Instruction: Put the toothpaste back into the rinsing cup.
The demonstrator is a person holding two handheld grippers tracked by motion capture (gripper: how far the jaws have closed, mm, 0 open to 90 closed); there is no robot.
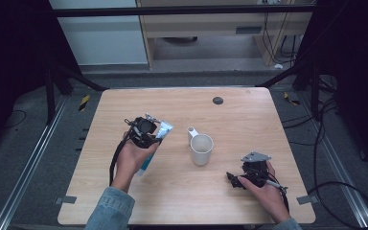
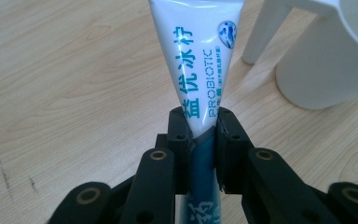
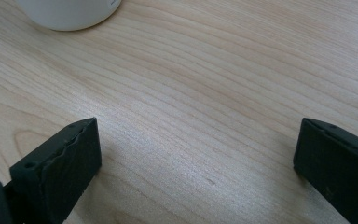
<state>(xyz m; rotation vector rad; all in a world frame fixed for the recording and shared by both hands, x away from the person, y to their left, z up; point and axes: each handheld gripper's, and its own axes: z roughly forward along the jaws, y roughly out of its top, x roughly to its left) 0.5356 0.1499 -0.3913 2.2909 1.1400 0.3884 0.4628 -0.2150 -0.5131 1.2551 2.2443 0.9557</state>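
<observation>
A white and teal toothpaste tube (image 2: 196, 60) printed PROBIOTIC is clamped between the jaws of my left gripper (image 2: 201, 133), which is shut on its lower part. In the high view that gripper (image 1: 146, 132) holds the tube (image 1: 163, 130) above the table's left half. Right of it stands a white mug (image 1: 201, 149), handle toward the far side; the left gripper view has the mug (image 2: 324, 60) at upper right. My right gripper (image 3: 196, 158) is open, jaws wide apart over bare wood, and sits near the table's front right (image 1: 237, 181), below and right of the mug (image 3: 70, 11).
The wooden table (image 1: 239, 120) has a small dark round cap (image 1: 217, 100) near its far edge. Black frame bars and cables surround the table, and pale cabinets stand beyond it.
</observation>
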